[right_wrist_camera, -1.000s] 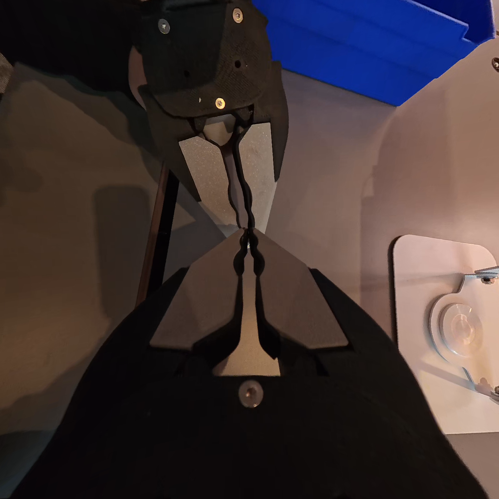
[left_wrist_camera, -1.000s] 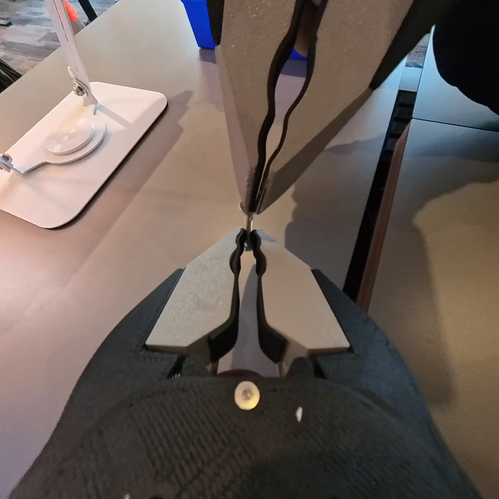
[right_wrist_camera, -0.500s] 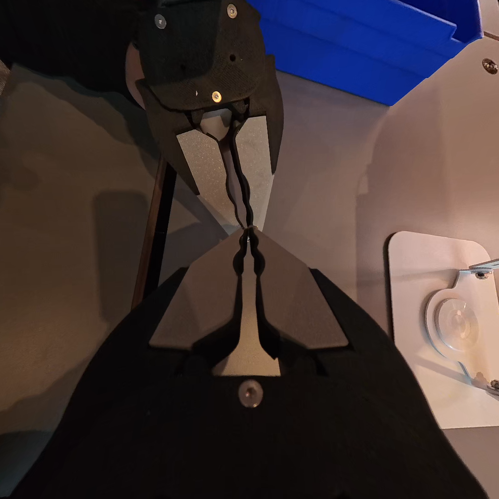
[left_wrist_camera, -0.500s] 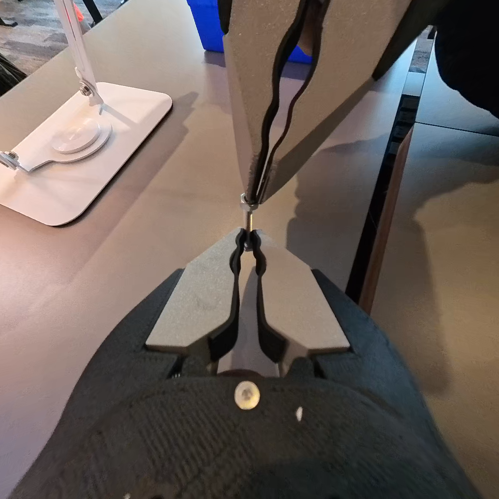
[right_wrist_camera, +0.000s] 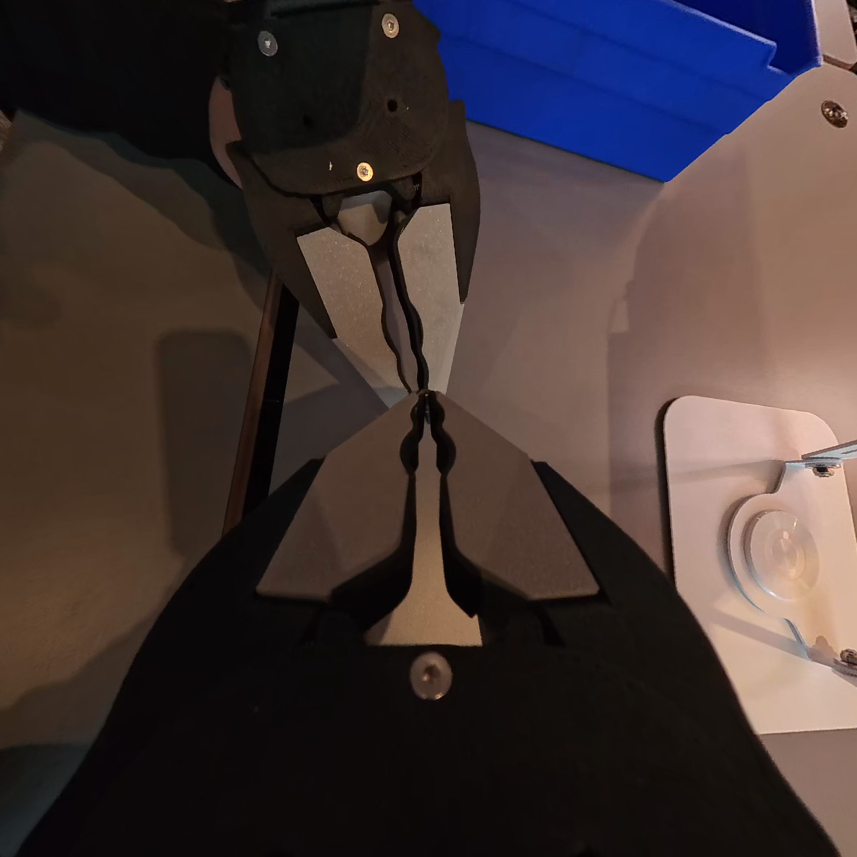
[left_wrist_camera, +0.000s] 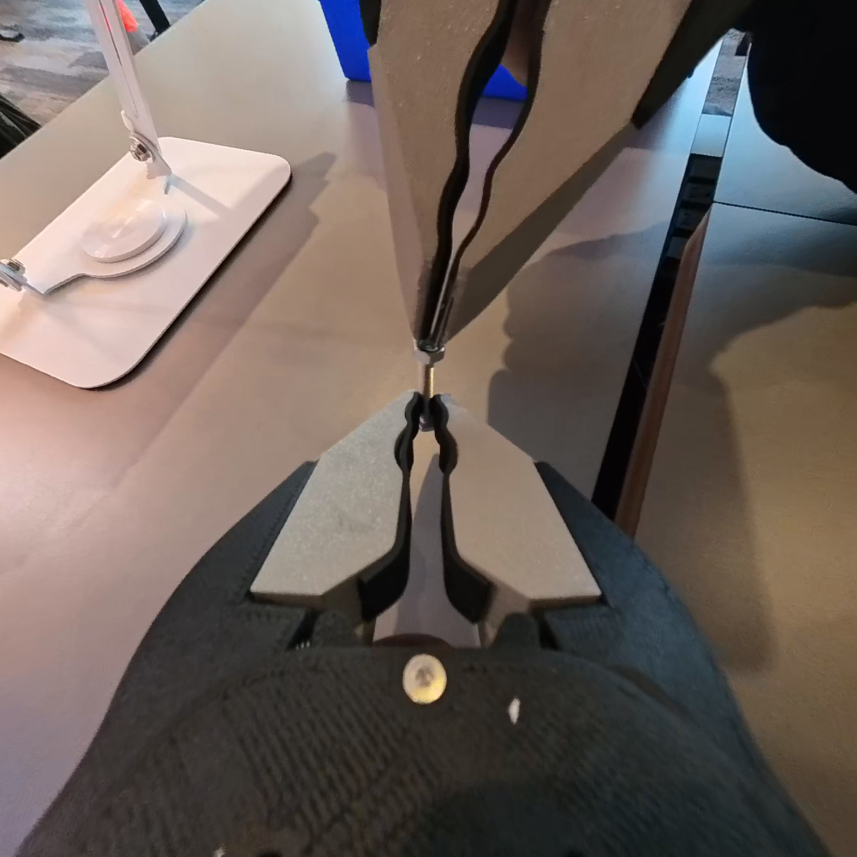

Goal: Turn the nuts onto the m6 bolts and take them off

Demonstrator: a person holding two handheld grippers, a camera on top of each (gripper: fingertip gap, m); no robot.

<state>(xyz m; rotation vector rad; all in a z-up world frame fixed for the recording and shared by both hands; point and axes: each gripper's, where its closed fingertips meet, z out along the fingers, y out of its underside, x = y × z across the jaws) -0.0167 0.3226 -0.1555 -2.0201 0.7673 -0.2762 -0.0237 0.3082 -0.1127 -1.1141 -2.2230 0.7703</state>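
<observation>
In the left wrist view my left gripper [left_wrist_camera: 429, 408] is shut on the head end of a small silver bolt [left_wrist_camera: 429, 378]. Its threaded shaft points away from me. My right gripper [left_wrist_camera: 431, 341] comes down from the top, tip to tip with the left, and is shut on a silver nut [left_wrist_camera: 429, 356] at the far end of the shaft. A short bare length of thread shows between the two grippers. In the right wrist view my right gripper [right_wrist_camera: 424, 406] meets the left gripper [right_wrist_camera: 417, 387]. The nut and bolt are almost hidden between the tips there.
A white stand base [left_wrist_camera: 139, 259] with a metal arm lies on the brown table [left_wrist_camera: 232, 417] to the left; it also shows in the right wrist view [right_wrist_camera: 742, 556]. A blue bin [right_wrist_camera: 603, 83] stands behind. A dark gap [left_wrist_camera: 649, 348] divides two tabletops. Tip to tip, the grippers are about 4 cm apart.
The two grippers have drawn apart along the bolt. The nut has come into view at the right gripper's tips, and more bare thread shows between them than one second ago.
</observation>
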